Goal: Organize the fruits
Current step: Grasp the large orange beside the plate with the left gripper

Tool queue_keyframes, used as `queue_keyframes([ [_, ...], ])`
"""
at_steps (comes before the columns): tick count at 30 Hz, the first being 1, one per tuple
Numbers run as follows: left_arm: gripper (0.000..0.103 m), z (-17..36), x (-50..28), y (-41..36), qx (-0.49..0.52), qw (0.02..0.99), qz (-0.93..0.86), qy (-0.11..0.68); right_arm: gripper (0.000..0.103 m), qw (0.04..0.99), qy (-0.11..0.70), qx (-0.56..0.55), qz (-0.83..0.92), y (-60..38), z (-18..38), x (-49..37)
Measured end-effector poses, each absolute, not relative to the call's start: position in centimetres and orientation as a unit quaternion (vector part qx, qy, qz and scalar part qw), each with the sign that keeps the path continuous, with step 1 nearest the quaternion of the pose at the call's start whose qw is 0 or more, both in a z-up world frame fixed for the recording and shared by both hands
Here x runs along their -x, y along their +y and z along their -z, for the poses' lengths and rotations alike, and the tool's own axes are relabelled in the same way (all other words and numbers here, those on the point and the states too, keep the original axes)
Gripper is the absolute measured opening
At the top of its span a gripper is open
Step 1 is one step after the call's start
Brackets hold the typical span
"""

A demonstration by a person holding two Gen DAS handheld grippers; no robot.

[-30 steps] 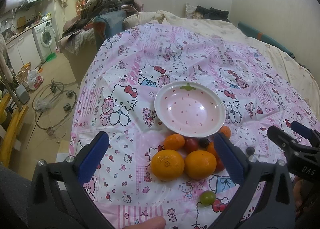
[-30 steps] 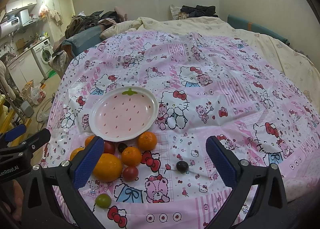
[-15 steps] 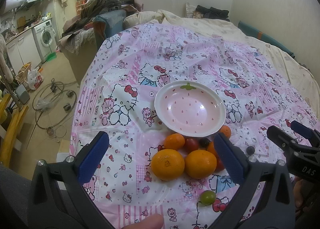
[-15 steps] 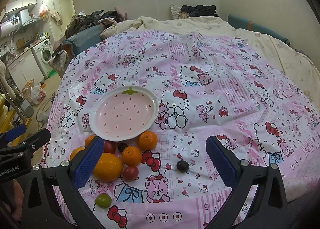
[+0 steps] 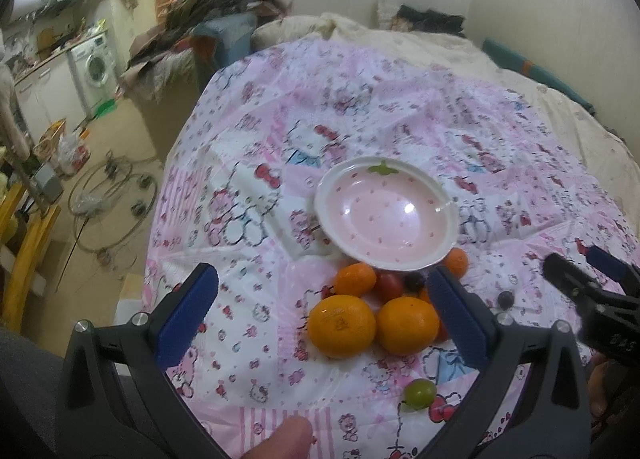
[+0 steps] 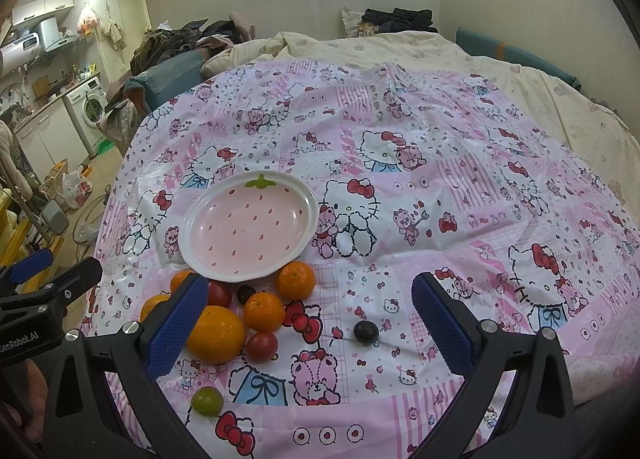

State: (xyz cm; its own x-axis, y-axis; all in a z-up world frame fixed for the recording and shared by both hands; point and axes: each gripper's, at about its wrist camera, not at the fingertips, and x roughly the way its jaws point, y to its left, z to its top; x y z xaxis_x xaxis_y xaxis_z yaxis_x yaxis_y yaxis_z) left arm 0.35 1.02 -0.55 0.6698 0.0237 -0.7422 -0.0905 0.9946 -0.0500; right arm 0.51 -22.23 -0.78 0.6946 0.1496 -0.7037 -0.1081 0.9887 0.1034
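Note:
A pink strawberry-pattern plate (image 5: 386, 177) (image 6: 192, 215) lies empty on the pink cartoon-print cloth. Just in front of it sits a cluster of fruit: two large oranges (image 5: 342, 326) (image 6: 216, 333), several small tangerines (image 6: 296, 280), red tomatoes (image 6: 262, 346) and a dark grape (image 6: 245, 293). A green fruit (image 5: 419, 393) (image 6: 207, 401) and a dark round fruit (image 6: 365, 332) lie apart, nearer me. My left gripper (image 5: 320, 313) is open and empty above the oranges. My right gripper (image 6: 310, 323) is open and empty above the cluster's right side.
The cloth (image 6: 440, 187) covers a bed with a cream quilt (image 6: 520, 79) behind. The bed's left edge drops to a floor with cables (image 5: 112, 199), a washing machine (image 5: 96, 69) and piled clothes (image 6: 180, 39).
The left wrist view has turned blurry and shifted slightly, showing a small movement of the left gripper. The right gripper and the fruit have not moved.

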Motion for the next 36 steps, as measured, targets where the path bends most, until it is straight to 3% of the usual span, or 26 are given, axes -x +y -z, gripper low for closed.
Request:
queue_keyframes([
  [15, 0.102, 5.3, -3.4, 5.7, 0.114, 0.831, -0.070, 0.540, 0.103, 0.898, 0.433, -0.069, -0.041, -24.8, 2.3, -1.9],
  [18, 0.099, 6.9, -4.6, 4.6, 0.123, 0.798, -0.042, 0.588, 0.103, 0.894, 0.443, -0.066, -0.038, -24.8, 2.8, -2.0],
  [23, 0.078, 9.9, -6.5, 3.0, 0.133, 0.752, -0.017, 0.645, 0.103, 0.890, 0.451, -0.061, -0.032, -25.2, 3.2, -2.1],
  [36, 0.077, 13.5, -7.7, 2.7, 0.248, 0.694, -0.046, 0.674, 0.103, 0.885, 0.461, -0.062, -0.026, -25.8, 3.7, -2.3],
])
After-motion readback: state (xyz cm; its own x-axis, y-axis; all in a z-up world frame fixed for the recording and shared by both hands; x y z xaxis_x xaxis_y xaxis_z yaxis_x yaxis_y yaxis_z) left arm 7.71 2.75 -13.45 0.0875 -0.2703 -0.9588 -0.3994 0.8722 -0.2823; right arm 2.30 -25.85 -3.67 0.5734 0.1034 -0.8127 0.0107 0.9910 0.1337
